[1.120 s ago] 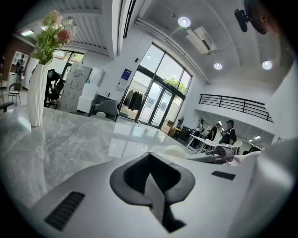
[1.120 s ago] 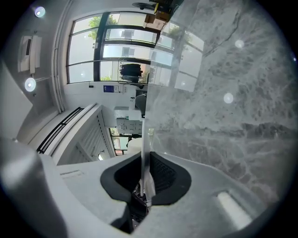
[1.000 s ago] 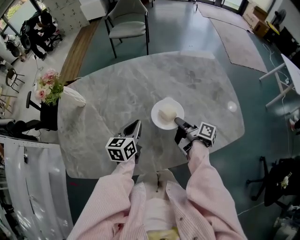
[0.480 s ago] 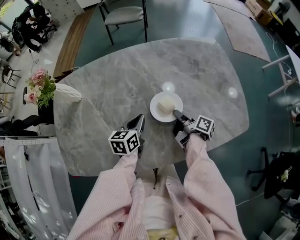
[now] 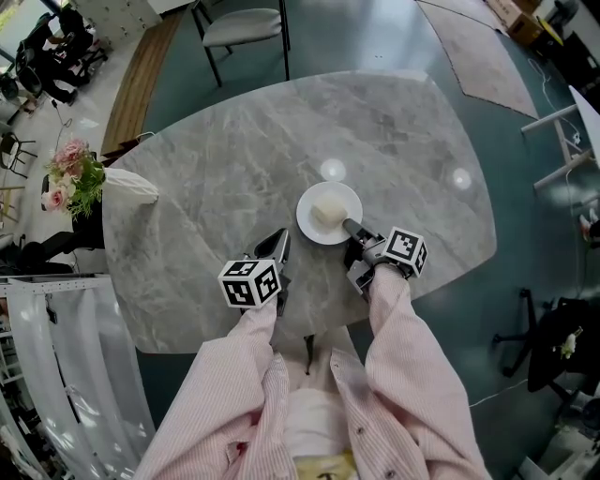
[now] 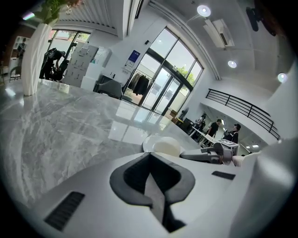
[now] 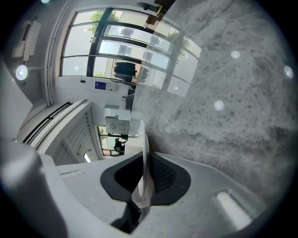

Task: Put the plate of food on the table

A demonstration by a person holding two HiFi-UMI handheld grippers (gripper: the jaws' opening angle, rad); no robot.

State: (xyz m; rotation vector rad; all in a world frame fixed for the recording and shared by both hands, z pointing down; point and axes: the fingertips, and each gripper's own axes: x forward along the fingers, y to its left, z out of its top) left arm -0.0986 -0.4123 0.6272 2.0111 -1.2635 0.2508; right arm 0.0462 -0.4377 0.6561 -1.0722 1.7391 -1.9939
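While pinched at rim by right gripper (image 5: 350, 226), plate (image 5: 310, 225): seemingly down, near edge of tabletop (image 5: 225, 169).
Left gripper (image 5: 279, 246): pressed together, empty.
Remaining: release.

Left gripper (image 5: 278, 238) fingers together, right gripper (image 5: 349, 225) fingers clamped

1. Looks like a big open-plan office or showroom hall, not a home.
2. Tall glass doors (image 6: 158, 88), a railed upper gallery (image 6: 242, 109) and round ceiling lights (image 6: 203, 10) overhead.
3. People (image 6: 217, 128) standing at desks in the background; a wheeled office chair (image 5: 548, 356) off to one side.
4. Lounge-like corner: marble table (image 5: 234, 178), chair (image 5: 239, 23), flowers (image 5: 70, 178), rug (image 5: 469, 47) on a teal floor (image 5: 375, 37).
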